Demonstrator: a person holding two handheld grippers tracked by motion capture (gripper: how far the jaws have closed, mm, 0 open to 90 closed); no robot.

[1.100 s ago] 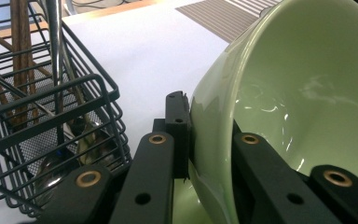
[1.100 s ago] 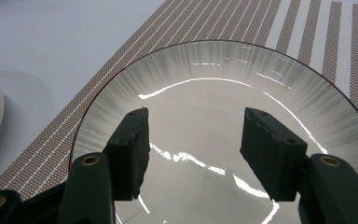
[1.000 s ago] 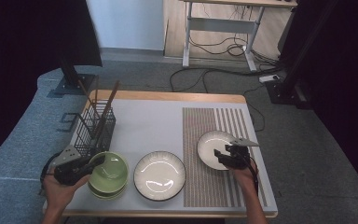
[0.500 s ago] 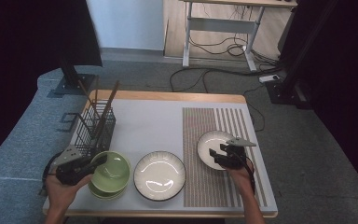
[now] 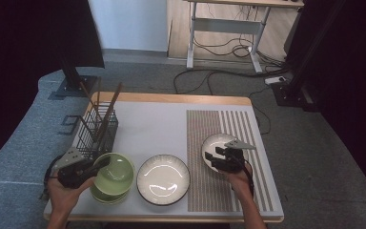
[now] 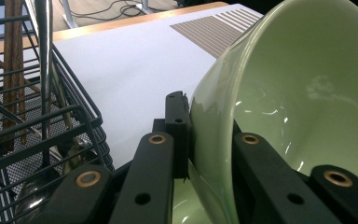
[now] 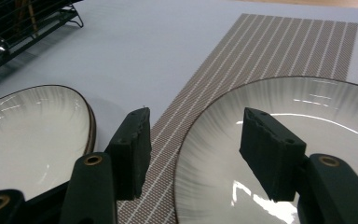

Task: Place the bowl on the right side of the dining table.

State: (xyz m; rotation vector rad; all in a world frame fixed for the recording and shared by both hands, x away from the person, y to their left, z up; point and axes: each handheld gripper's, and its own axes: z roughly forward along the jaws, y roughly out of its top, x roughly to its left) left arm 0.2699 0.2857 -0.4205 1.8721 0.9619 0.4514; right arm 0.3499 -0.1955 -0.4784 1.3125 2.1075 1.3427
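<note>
My left gripper [image 5: 99,165] [image 6: 205,126] is shut on the near rim of a pale green bowl [image 5: 116,174] [image 6: 307,93], one jaw outside the wall and one inside. The bowl is tilted and sits over a second green bowl [image 5: 106,196] at the table's front left. My right gripper [image 5: 214,160] [image 7: 198,126] stands open above the left rim of a white plate [image 5: 217,143] [image 7: 317,140] with a dark edge. Its left jaw hangs over the striped mat [image 5: 219,191] [image 7: 270,46] and its right jaw over the plate's inside. Nothing is pinched between them.
Another white plate [image 5: 163,179] [image 7: 28,140] lies between the bowls and the mat. A black wire rack [image 5: 97,129] [image 6: 28,130] with wooden chopsticks [image 5: 116,95] and cutlery stands just behind the bowls at the left. The table's front edge is near both hands.
My right gripper has shifted a little to the left over the plate's rim. The left gripper and the green bowl have stayed in place.
</note>
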